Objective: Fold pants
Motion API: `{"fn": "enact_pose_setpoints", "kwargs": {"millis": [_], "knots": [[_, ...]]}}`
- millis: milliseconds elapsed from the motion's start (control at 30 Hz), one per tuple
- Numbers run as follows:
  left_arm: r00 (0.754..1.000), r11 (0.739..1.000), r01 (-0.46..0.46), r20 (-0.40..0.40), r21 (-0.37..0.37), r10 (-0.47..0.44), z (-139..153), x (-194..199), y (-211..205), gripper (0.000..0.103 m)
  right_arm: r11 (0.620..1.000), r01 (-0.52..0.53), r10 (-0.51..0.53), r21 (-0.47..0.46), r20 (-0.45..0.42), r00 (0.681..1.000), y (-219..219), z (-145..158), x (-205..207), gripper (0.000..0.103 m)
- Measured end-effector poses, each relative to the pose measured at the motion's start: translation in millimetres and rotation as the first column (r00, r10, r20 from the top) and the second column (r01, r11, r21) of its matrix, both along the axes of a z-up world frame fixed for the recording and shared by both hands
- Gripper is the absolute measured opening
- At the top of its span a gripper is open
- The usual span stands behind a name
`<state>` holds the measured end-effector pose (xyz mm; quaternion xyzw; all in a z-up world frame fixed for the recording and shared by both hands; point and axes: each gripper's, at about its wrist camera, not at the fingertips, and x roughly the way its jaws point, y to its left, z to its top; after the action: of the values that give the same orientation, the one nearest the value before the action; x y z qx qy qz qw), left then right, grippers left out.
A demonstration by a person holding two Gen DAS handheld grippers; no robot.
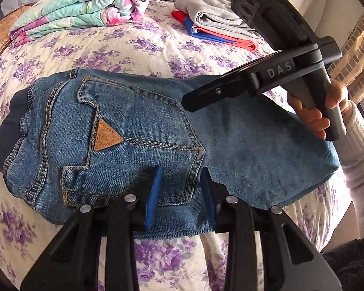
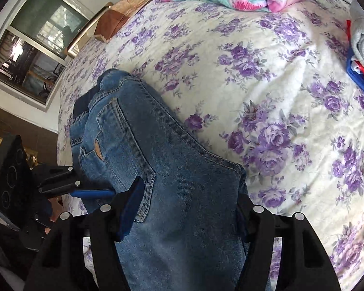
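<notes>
Jeans [image 1: 157, 126] lie folded into a compact bundle on the bed [image 1: 138, 46]; folding looks nearly complete.
Left gripper [image 1: 179, 189], at six o'clock, stands apart over the near edge; right gripper [image 2: 184, 208] straddles denim, unclamped.

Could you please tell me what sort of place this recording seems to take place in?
Most likely a bedroom at home. The jeans lie on a bed with a purple-flowered bedspread, a folded floral quilt rests at its far end, and a stack of folded clothes sits nearby.

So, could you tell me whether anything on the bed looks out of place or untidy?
Nothing stands out. The jeans lie folded into a compact bundle on the flowered bedspread, pocket side up. The folded quilt and the stack of folded clothes sit neatly at the far side.
</notes>
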<state>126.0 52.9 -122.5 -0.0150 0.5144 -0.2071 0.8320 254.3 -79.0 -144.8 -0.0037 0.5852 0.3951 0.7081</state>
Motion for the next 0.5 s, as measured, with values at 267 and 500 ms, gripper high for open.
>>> {"fn": "enact_pose_setpoints", "kwargs": {"millis": [267,500], "knots": [[1.000,1.000,0.002,0.009,0.008,-0.002,-3,4,-2,0.032,0.987,0.157,-0.160,0.027,0.166,0.973,-40,25,-13,0.006],[1.000,0.995,-0.017,0.007,0.094,0.016,-2,14,-19,0.032,0.936,0.253,-0.199,-0.244,0.223,0.954,-11,-2,-3,0.015]]}}
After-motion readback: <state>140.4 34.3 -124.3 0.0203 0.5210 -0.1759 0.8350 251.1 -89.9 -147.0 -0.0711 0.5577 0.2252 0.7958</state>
